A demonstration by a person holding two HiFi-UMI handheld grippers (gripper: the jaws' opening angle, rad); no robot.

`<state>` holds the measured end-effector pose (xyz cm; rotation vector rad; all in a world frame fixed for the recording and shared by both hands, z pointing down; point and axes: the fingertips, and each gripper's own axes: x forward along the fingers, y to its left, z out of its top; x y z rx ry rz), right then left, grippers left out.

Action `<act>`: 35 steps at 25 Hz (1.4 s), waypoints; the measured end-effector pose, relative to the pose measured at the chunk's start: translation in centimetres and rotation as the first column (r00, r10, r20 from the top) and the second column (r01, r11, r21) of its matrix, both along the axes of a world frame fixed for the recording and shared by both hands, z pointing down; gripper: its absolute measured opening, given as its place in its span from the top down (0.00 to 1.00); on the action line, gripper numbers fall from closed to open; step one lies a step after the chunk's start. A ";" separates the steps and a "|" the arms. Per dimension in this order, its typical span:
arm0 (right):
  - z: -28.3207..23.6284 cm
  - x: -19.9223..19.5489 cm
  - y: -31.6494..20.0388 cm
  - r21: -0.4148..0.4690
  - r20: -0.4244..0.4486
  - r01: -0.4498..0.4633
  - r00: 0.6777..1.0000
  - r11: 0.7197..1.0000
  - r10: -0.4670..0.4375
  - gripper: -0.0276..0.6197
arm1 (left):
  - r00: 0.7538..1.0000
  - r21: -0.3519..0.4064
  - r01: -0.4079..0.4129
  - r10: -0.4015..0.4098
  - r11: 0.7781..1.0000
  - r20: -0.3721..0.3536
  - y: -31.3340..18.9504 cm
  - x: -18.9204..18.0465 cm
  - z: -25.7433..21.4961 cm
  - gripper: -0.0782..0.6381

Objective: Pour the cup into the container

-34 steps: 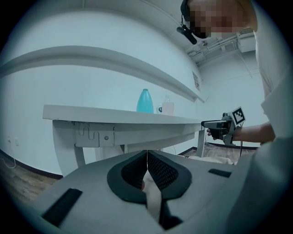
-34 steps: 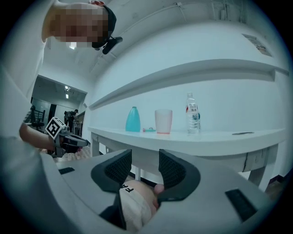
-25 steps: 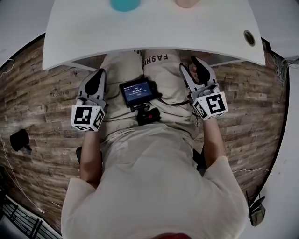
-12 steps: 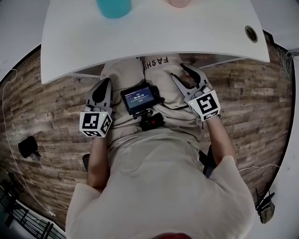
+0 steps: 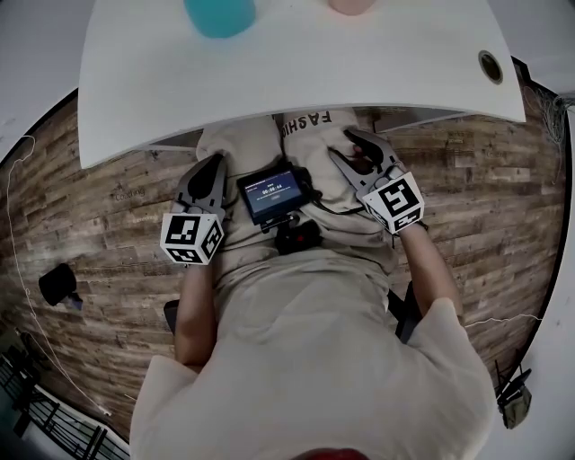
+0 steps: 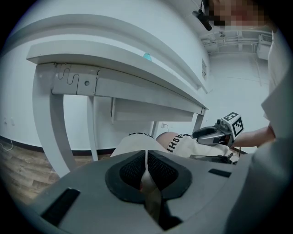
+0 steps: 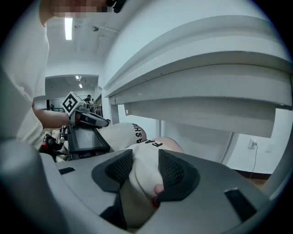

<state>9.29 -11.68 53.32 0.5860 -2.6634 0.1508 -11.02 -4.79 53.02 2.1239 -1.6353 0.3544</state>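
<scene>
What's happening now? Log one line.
pour: not started | left tongs: shut, empty, over lap | right tongs: open, just narrowed, empty, over lap | teal round cup: on white table

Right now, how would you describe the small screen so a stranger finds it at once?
Look below the white table, at the person's pale trousers. The small screen shows there between the left tool and the right tool; it is the only dark rectangle with a lit display.
</scene>
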 end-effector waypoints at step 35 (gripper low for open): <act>0.5 -0.1 -0.4 0.015 -0.128 -0.083 0.988 0.996 0.084 0.68 | 1.000 -0.012 -0.011 0.011 1.000 0.019 0.1 0.3 0.3 0.87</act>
